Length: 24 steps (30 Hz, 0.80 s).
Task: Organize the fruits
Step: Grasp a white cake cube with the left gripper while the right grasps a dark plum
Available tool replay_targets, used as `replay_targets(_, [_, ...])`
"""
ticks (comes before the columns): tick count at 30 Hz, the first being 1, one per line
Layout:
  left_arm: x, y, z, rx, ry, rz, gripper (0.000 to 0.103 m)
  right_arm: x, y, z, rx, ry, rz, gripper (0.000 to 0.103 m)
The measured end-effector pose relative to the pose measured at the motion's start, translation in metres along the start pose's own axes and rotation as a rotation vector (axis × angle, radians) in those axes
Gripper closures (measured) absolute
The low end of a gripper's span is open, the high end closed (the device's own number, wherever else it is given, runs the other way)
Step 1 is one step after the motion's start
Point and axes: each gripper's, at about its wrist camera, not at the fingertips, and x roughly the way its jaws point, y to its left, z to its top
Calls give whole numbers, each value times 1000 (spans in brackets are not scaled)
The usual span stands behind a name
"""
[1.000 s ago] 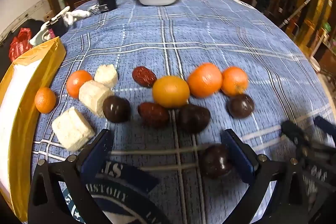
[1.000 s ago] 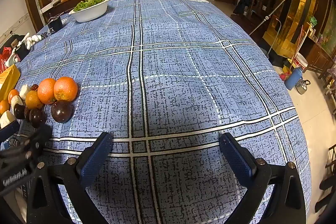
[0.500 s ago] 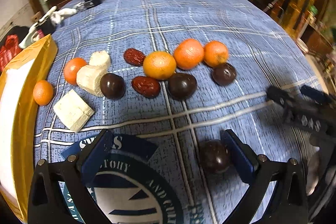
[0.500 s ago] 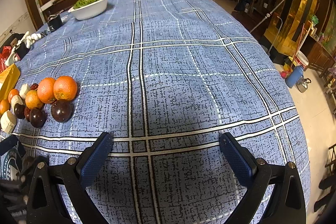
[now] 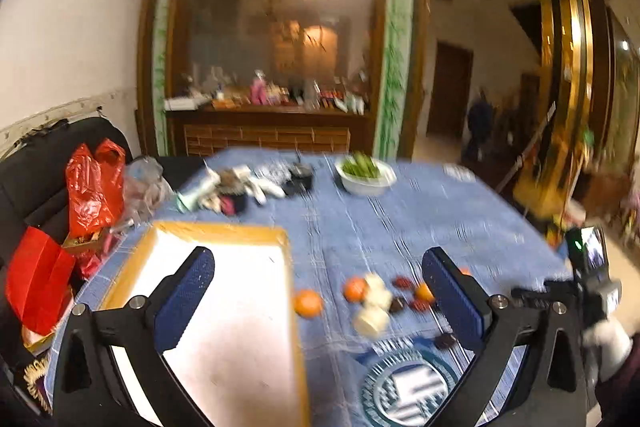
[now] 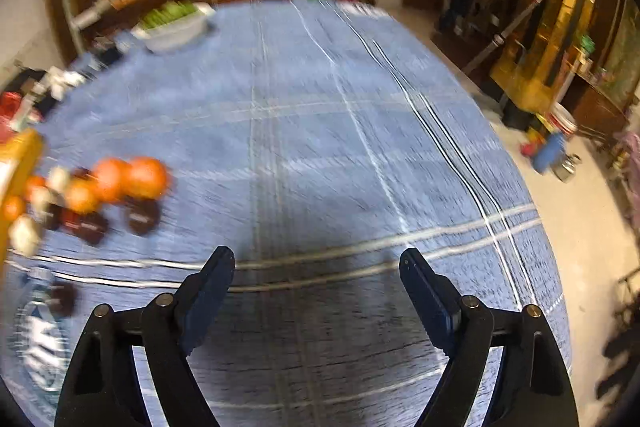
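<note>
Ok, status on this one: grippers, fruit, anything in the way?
Left gripper open, empty. Right gripper open, empty, jaws just narrowing. Round orange and dark fruits loose on blue checked tablecloth. Nothing blocking.

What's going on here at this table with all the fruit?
A person is sorting fruit with a handheld gripper in each hand, and neither holds anything now. The left gripper is open, up over the edge of the yellow-rimmed tray, which looks bare where visible. The right gripper hovers open over bare blue tablecloth; its jaws have just been closing a little, nothing between them. The oranges, dark fruits and pale chunks lie clustered on the cloth beside the tray.
</note>
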Motion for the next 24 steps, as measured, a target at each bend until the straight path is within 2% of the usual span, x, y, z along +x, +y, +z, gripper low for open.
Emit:
replay_targets(3, [21,15,-1,-58,66,19,0,-19,23,-1,-8,-32,176,16])
replay_targets(5, [34,11,-10,-63,125,-13,2,-24,50,-5,-45,-17,304,25])
replay_targets(7, [43,4,-19,-35,175,-63,17,-23,78,-11,-95,6,384,39])
replay_targets(8, [50,-3,-23,-9,210,-88,28,-22,86,-14,-111,11,403,44])
replay_targets(9, [63,-14,-28,26,262,-116,35,-20,98,-18,-137,21,422,51])
replay_targets(12, [93,-27,-42,82,358,-142,37,-10,121,-25,-184,41,424,55])
replay_targets(13, [104,-32,-45,98,391,-148,37,-7,125,-27,-191,51,426,59])
replay_targets(16, [128,-42,-54,126,448,-180,37,3,123,-31,-187,70,418,64])
replay_targets(19, [143,-59,-64,174,494,-176,37,1,115,-33,-173,60,426,68])
replay_targets(24, [164,-74,-76,235,556,-149,37,2,114,-32,-162,58,446,68])
